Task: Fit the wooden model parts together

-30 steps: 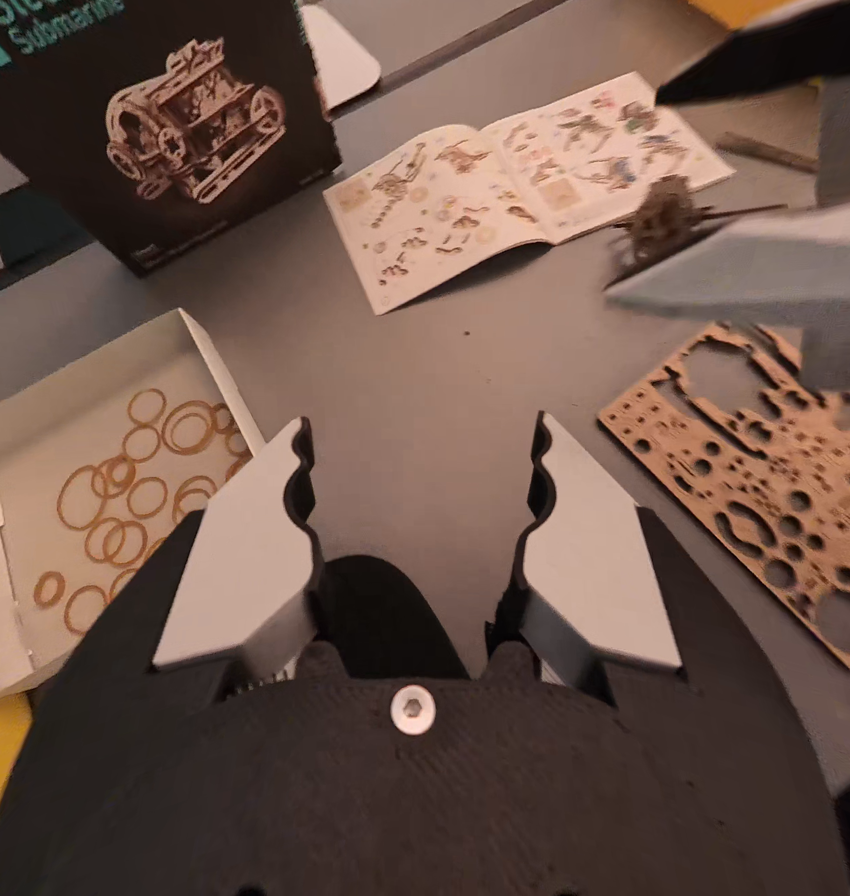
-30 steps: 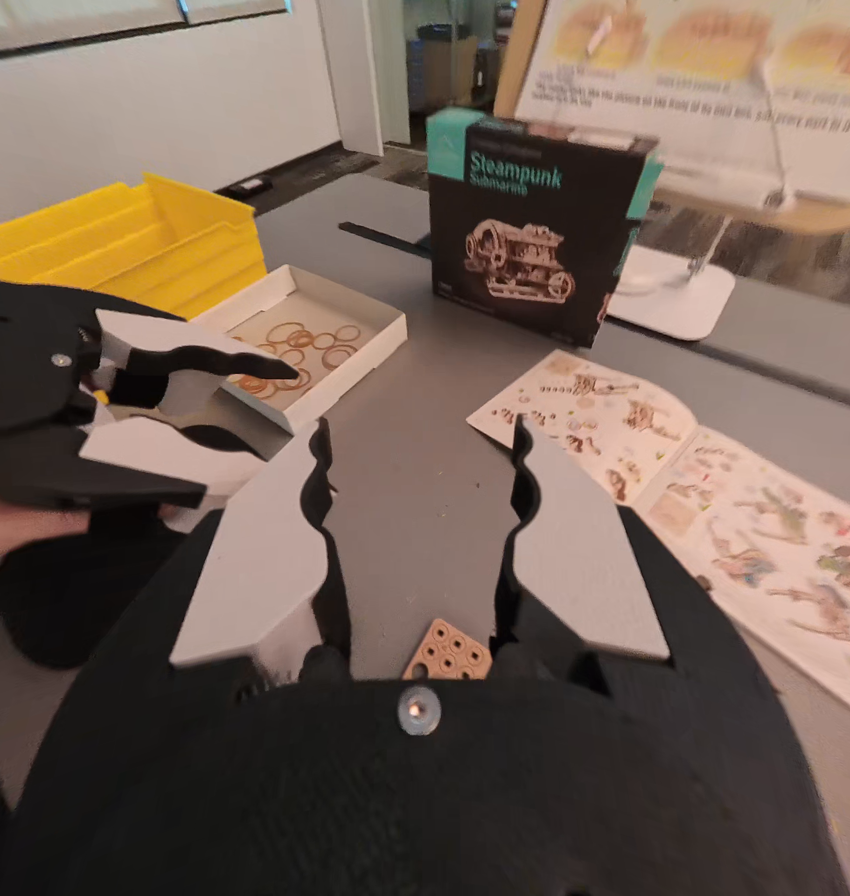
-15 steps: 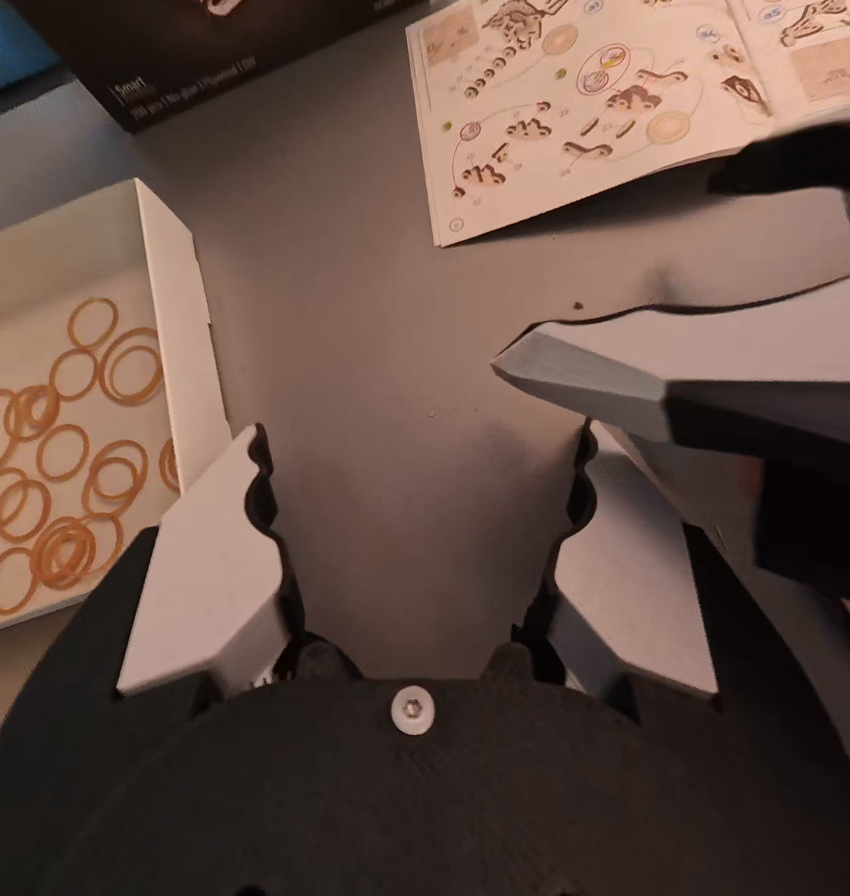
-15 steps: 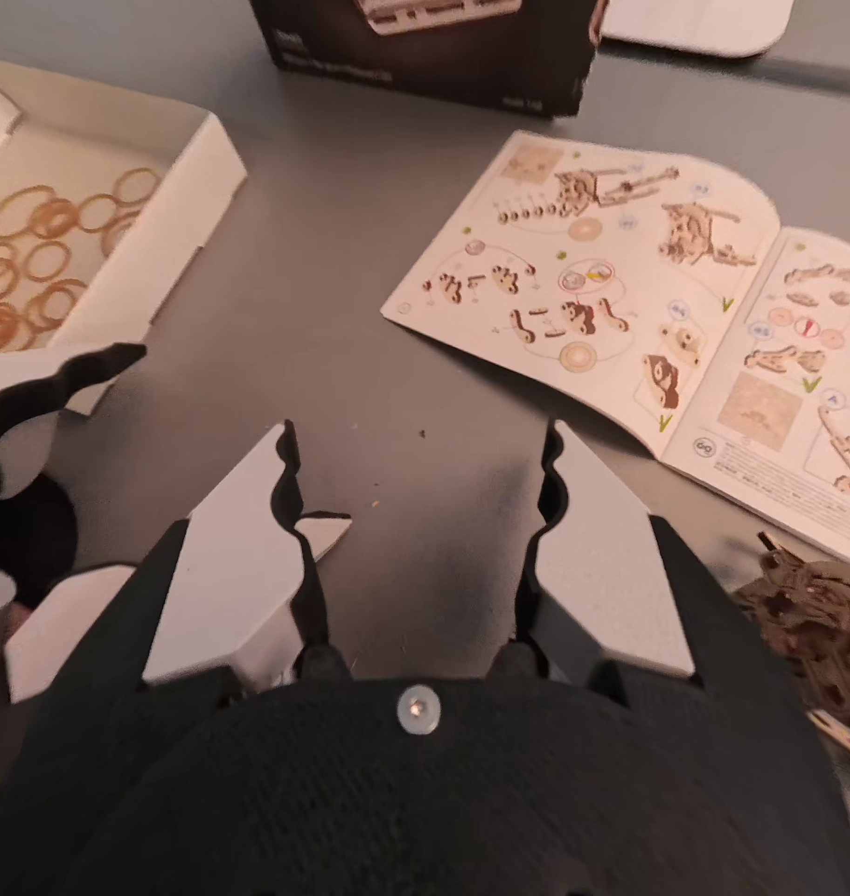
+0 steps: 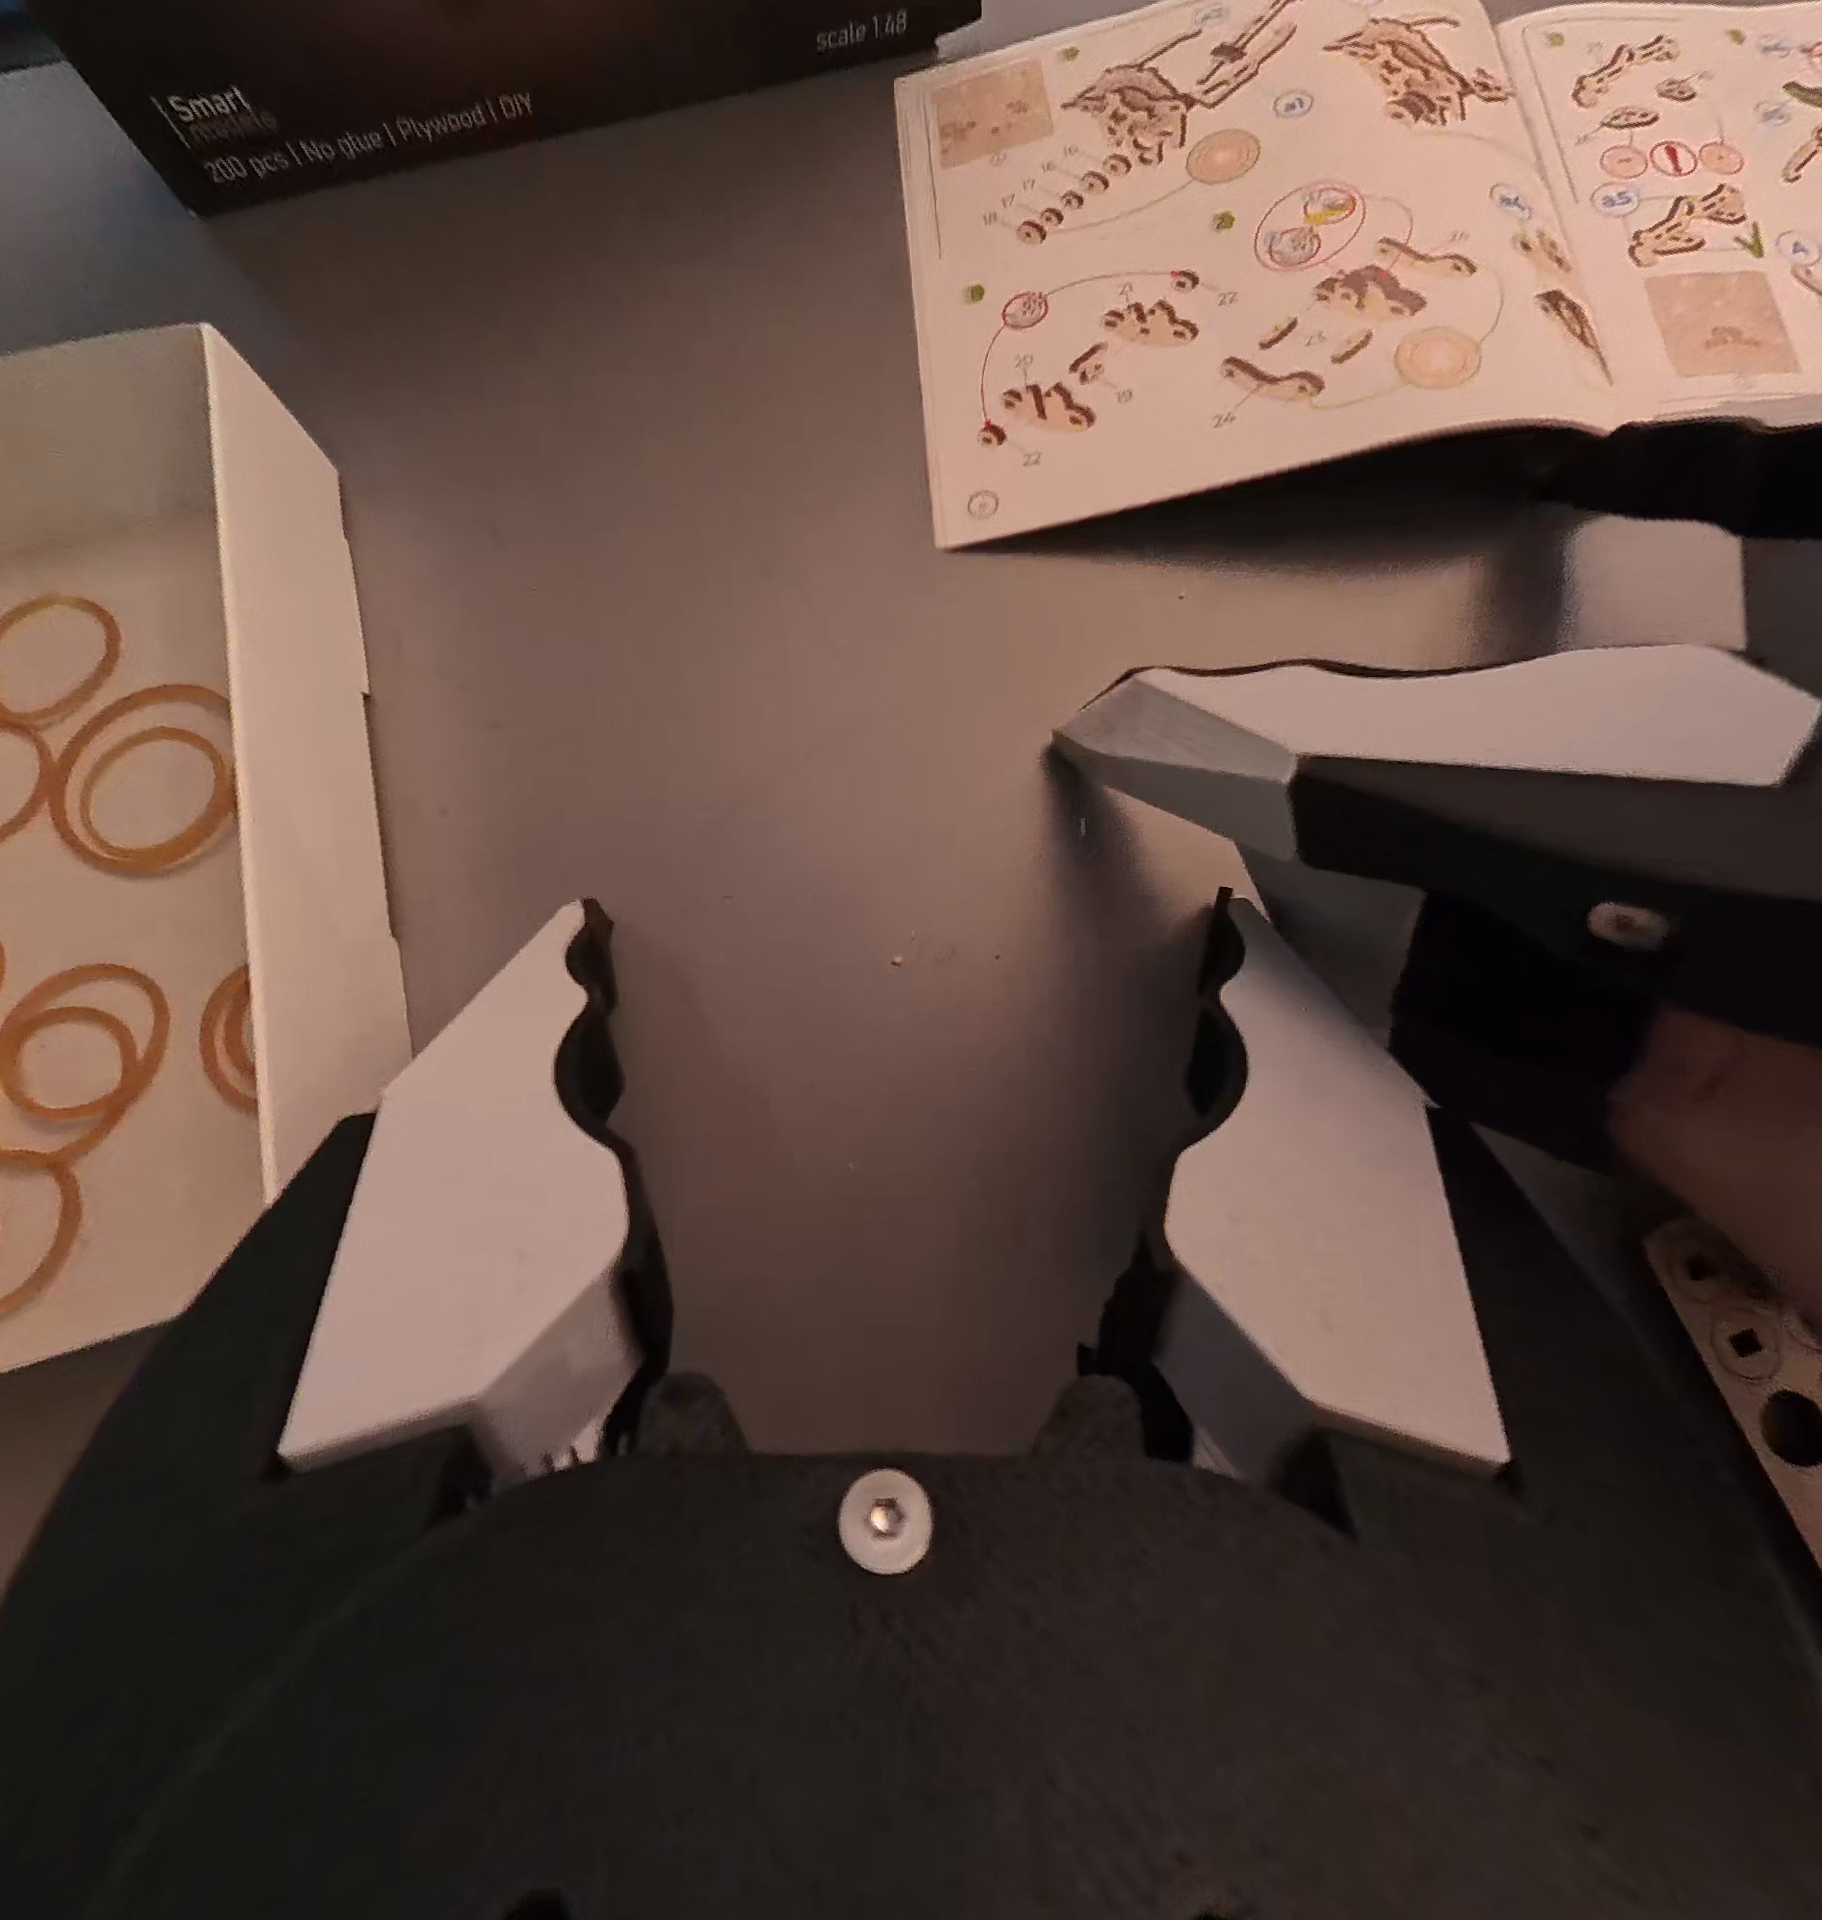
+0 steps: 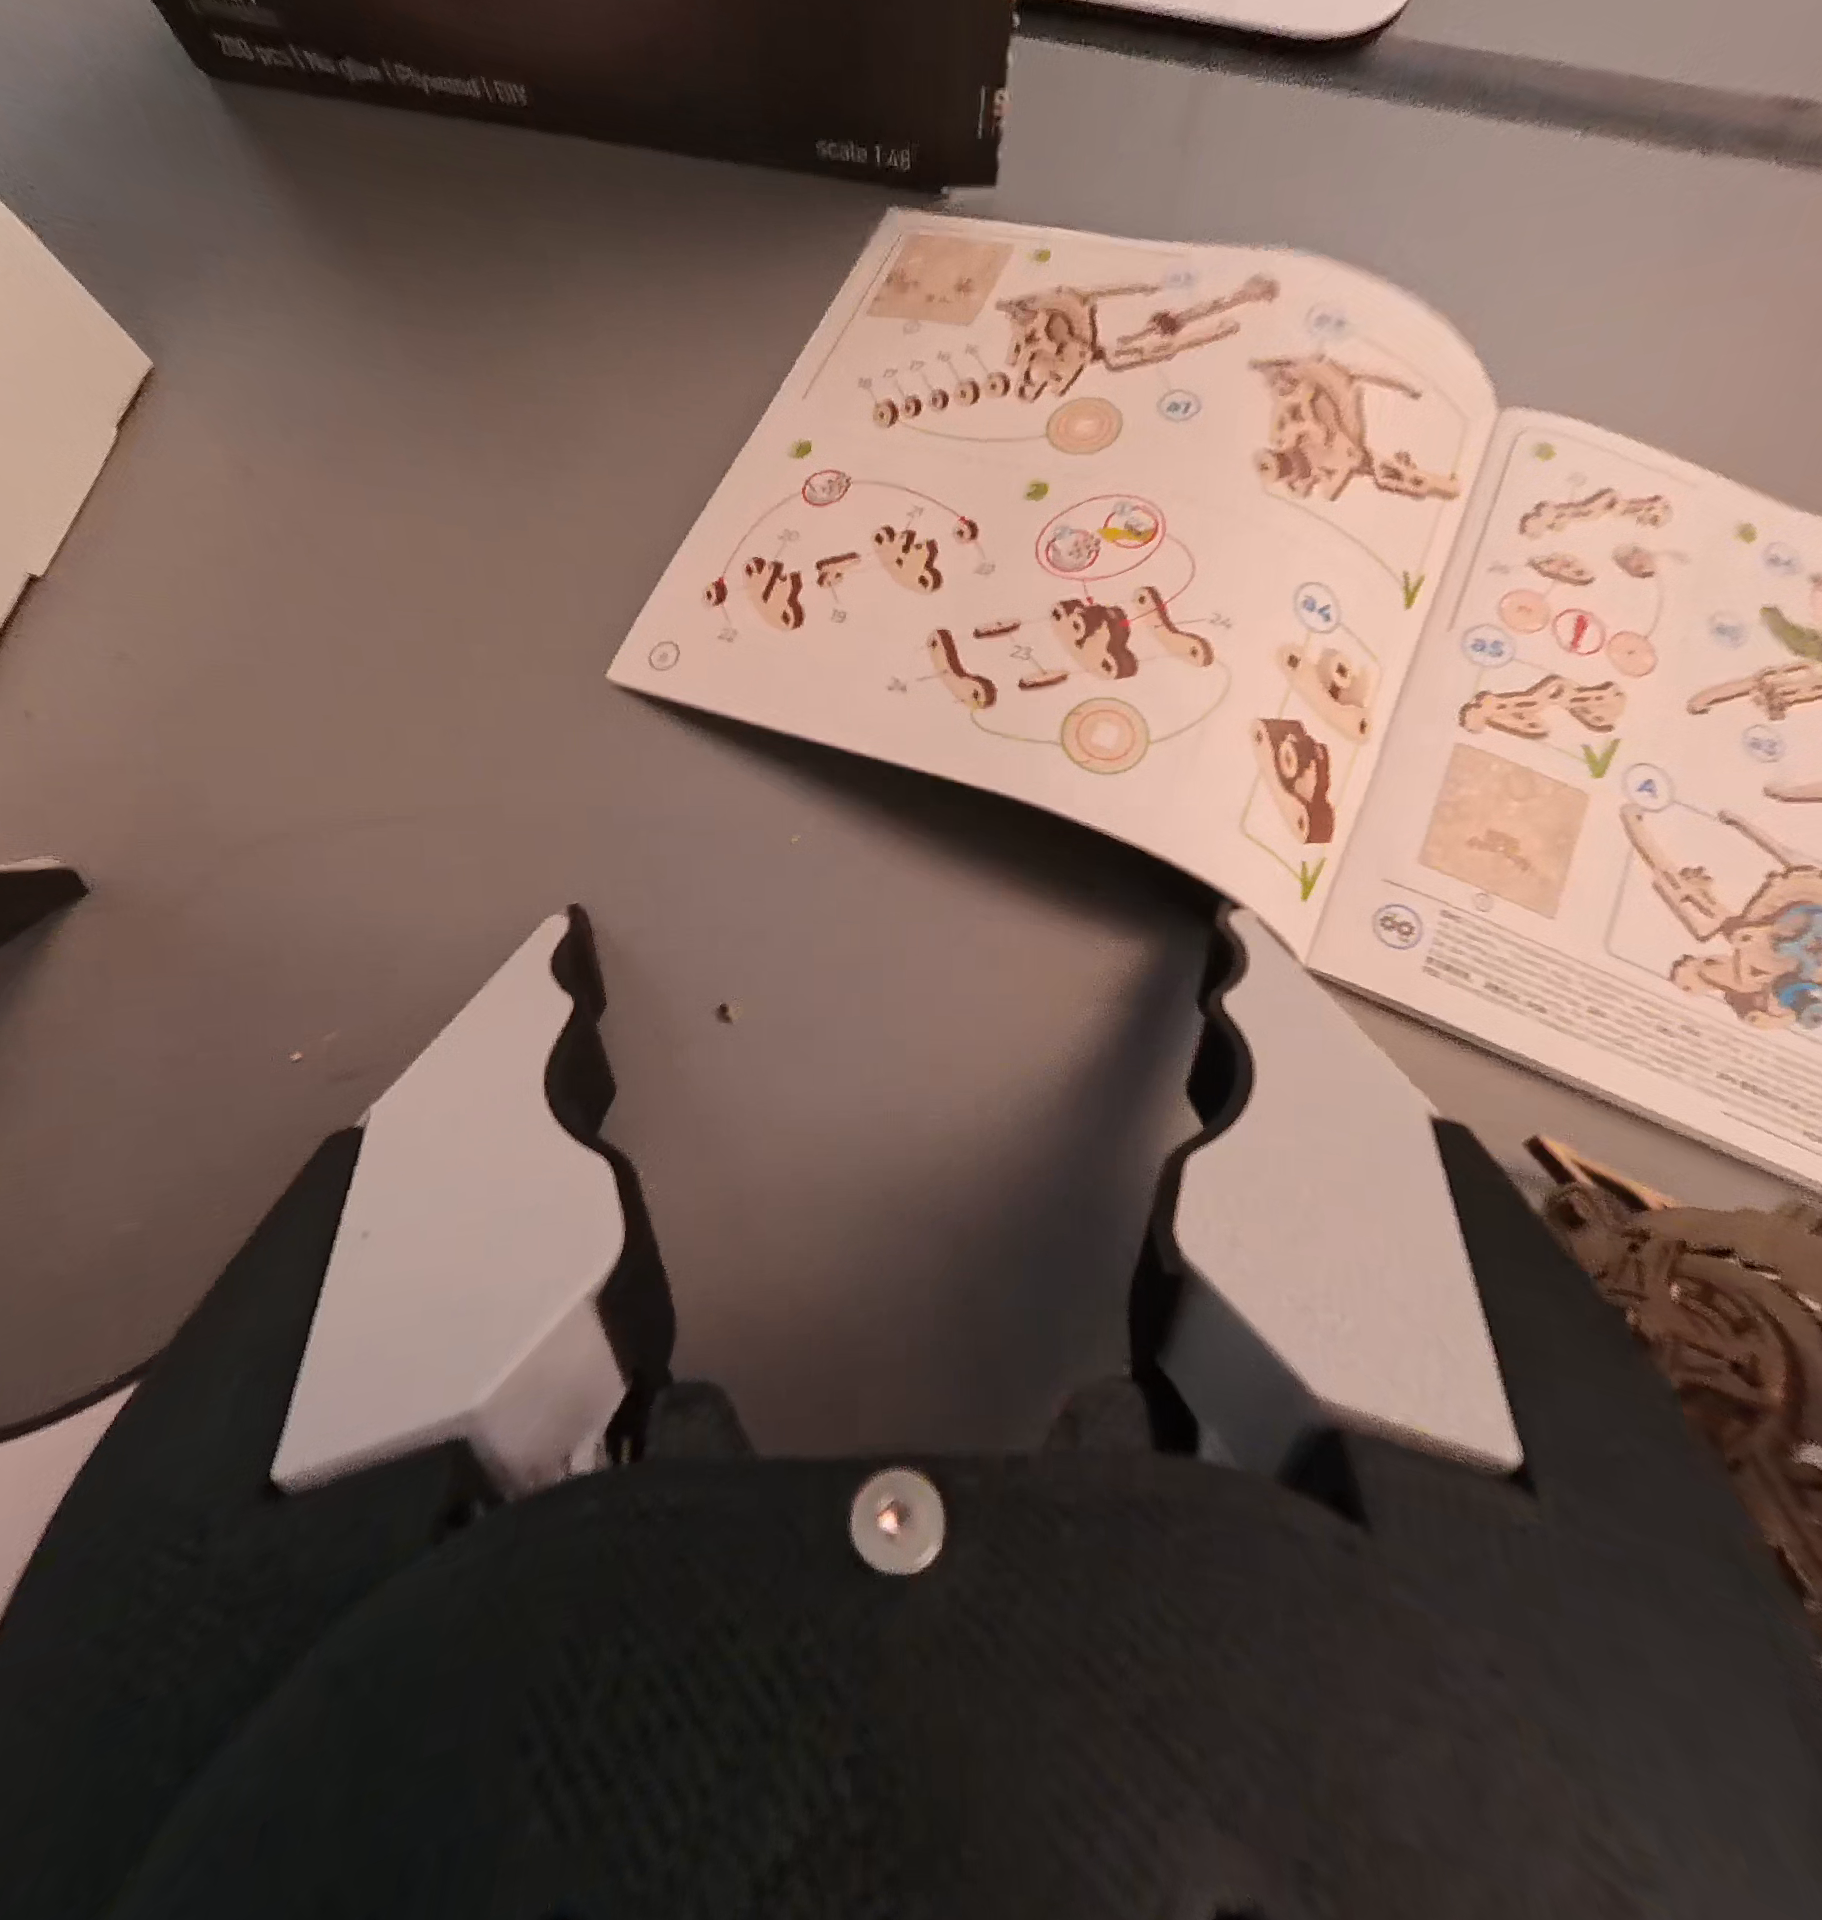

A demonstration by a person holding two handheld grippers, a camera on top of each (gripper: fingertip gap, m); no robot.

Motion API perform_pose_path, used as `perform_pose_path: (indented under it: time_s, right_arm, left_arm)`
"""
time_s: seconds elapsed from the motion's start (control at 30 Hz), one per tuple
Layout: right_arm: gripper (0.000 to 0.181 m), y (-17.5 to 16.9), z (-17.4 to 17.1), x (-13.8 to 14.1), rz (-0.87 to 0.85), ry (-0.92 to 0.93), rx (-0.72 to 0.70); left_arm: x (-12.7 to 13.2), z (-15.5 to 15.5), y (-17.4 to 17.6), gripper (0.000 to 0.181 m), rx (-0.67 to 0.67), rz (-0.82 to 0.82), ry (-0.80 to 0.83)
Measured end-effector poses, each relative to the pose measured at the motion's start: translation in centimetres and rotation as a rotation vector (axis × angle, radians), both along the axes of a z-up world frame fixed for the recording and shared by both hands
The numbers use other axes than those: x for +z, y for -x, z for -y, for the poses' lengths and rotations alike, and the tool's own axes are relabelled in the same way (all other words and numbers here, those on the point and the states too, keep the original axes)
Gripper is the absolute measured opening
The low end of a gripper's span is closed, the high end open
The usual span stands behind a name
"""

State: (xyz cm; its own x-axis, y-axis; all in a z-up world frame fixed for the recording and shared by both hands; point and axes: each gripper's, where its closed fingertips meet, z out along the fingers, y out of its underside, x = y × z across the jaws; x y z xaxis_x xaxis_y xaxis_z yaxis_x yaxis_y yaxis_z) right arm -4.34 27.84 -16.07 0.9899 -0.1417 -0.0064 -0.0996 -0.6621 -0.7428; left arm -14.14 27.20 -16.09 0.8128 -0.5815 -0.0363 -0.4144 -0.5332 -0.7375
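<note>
My left gripper (image 5: 902,914) is open and empty, low over the bare grey table (image 5: 741,644). My right gripper (image 6: 896,920) is open and empty too, just left of the open instruction booklet (image 6: 1146,540). A partly built dark wooden model (image 6: 1717,1340) lies at the right edge of the right wrist view, beside the right finger. In the left wrist view the right gripper (image 5: 1250,634) comes in from the right, held by a hand (image 5: 1738,1122), and a corner of a perforated wooden parts sheet (image 5: 1759,1382) shows at lower right.
A white tray (image 5: 294,665) with several rubber bands (image 5: 138,779) lies at the left. The black model box (image 5: 533,94) stands at the back, also in the right wrist view (image 6: 595,94). The booklet (image 5: 1354,249) lies at the back right.
Both grippers have dropped lower and tilted down toward the table. The right gripper has come in closer beside the left one. Both stay open and empty.
</note>
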Motion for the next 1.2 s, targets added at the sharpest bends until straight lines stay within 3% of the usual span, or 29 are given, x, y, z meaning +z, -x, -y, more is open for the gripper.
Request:
perform_pose_path:
  time_s: [0.3, 0.47, 0.73, 1.2]
  right_arm:
    - [0.121, -0.9, -0.8, -0.1, -0.015, 0.007, -0.052]
    - [0.138, -1.3, -1.6, -0.3, -0.046, 0.082, -0.074]
    - [0.143, -2.3, -3.5, -0.5, -0.003, 0.006, -0.125]
    - [0.145, -2.8, -3.1, -0.5, -0.005, 0.012, -0.171]
  left_arm:
    - [-0.1, 0.4, 0.0, 0.115, -0.012, -0.003, 0.005]
    - [-0.2, 0.1, -0.1, 0.122, -0.009, -0.004, 0.011]
    - [-0.3, -1.4, -0.9, 0.134, -0.008, -0.012, 0.018]
    - [-0.8, -1.9, -0.3, 0.157, 0.066, -0.025, 0.041]
